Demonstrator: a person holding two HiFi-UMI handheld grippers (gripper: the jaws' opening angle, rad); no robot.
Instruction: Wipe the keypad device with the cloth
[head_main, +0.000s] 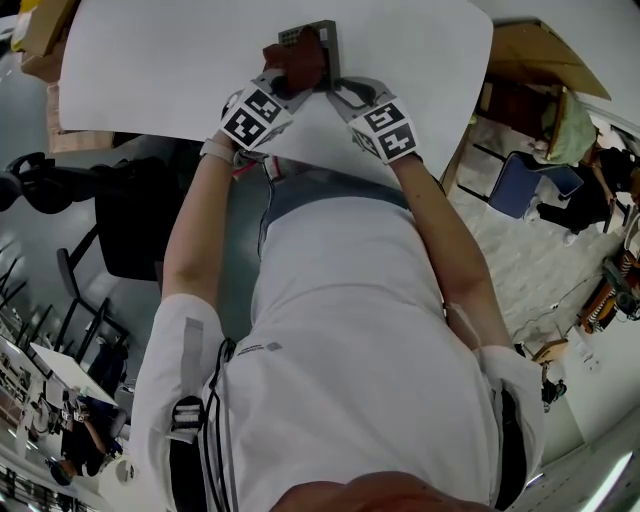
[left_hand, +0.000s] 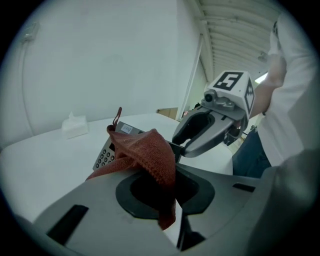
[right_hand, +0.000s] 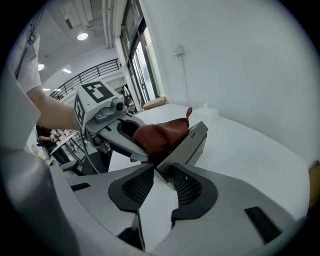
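Cloth (left_hand: 150, 152) rust-red, knitted; keypad device (left_hand: 105, 157) grey

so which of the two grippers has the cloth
The left gripper: its jaws are shut on the reddish-brown cloth lying over the keypad device, whereas the right gripper clamps the device's edge.

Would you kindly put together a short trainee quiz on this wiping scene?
1. True or false: the left claw is shut on the cloth.
2. Which claw grips the keypad device? A) left claw B) right claw C) neither
3. Short answer: what colour is the cloth?
Key: 1 true; 2 B; 3 reddish-brown.
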